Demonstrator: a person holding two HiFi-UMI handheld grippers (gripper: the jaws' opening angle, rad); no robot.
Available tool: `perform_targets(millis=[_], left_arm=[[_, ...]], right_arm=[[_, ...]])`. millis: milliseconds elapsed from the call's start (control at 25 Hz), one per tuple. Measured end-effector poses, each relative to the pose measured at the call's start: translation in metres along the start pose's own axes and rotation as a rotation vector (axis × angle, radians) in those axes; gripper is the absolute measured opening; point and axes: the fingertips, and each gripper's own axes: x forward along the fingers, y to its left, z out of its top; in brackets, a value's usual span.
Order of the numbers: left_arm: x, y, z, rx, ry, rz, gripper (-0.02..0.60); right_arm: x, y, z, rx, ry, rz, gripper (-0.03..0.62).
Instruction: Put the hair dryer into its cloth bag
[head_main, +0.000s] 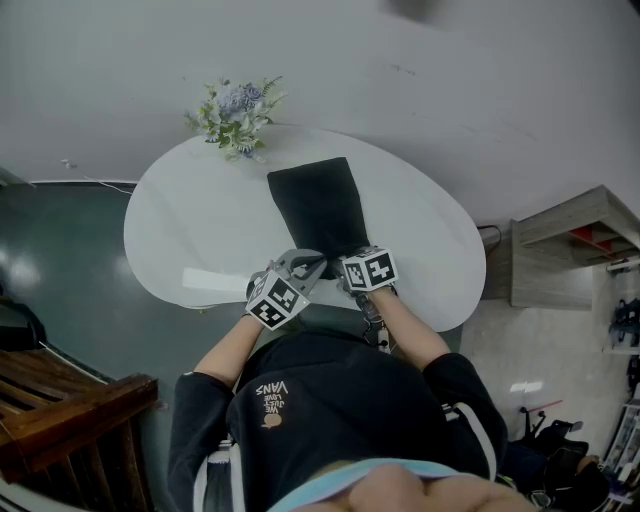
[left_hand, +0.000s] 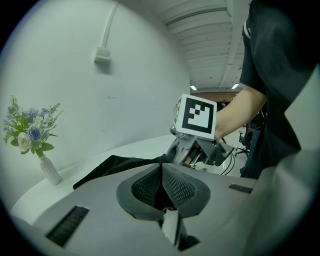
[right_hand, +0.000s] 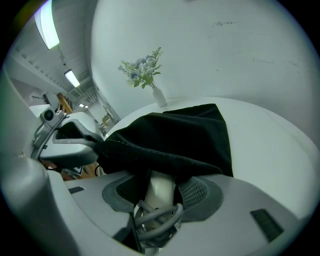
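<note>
Right gripper (right_hand: 162, 196), clamped on the hair dryer (right_hand: 160, 184), should slide deeper; left gripper (left_hand: 161, 175) (pinching the cloth bag (left_hand: 116, 165)) steadies.

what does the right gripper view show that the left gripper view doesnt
Only the right gripper view: the white dryer and its coiled cord, clamped in that gripper's jaws, its far end under the bag mouth; also the left gripper pinching the bag's edge. Only the left gripper view: the right gripper with its marker cube, the person's forearm, a wall box. Both: bag, flowers, table.
</note>
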Motion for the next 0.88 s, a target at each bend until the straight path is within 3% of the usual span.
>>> perform_targets(millis=[880], left_arm=[[-0.004, 0.014, -0.003, -0.060, -0.025, -0.039, 0.032]], right_arm=[[0.029, -0.002, 0.042, -0.027, -0.022, 0.001, 0.209]])
